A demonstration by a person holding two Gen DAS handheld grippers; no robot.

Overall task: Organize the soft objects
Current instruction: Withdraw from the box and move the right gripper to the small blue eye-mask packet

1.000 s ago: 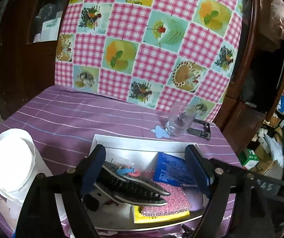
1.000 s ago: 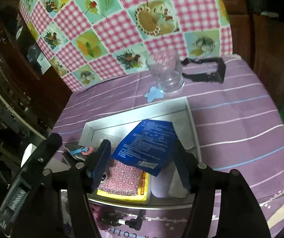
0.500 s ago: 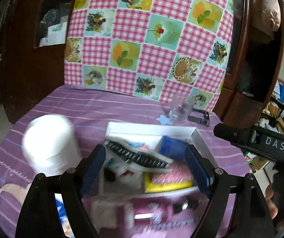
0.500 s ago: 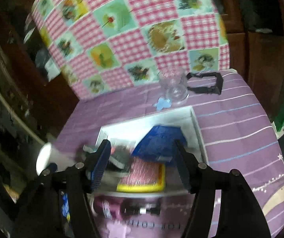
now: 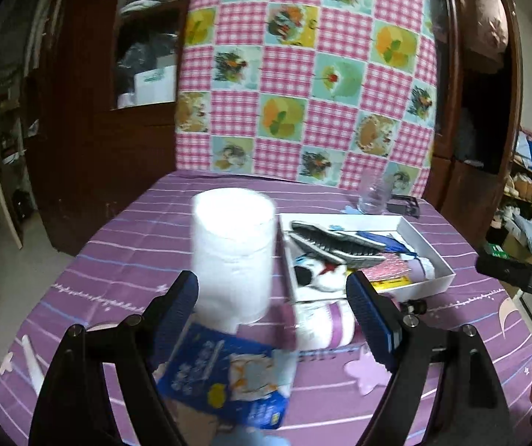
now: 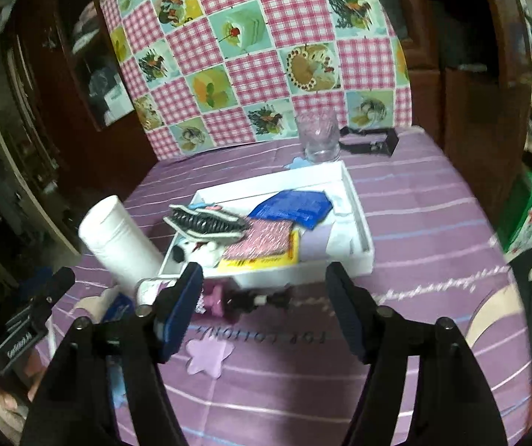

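beside the white tray [image 5: 429,249], upright paper roll [image 5: 233,256], blue packet [image 5: 225,379] nearer

A clear glass [image 6: 318,141] stands on the bench [image 6: 414,223], which wears a purple striped cloth. Just beside the glass lies a black bracket [image 6: 370,141]; behind the glass hangs a pink checked cloth [image 6: 266,55].

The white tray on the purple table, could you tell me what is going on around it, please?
A person holds a two-finger gripper in each hand above the purple striped tablecloth. Both the left gripper and the right gripper are empty; the right one's jaws are opening. The shallow white tray already holds striped slippers, a blue packet and a pink-and-yellow sponge. A white paper roll and a blue-and-white pouch lie outside it.
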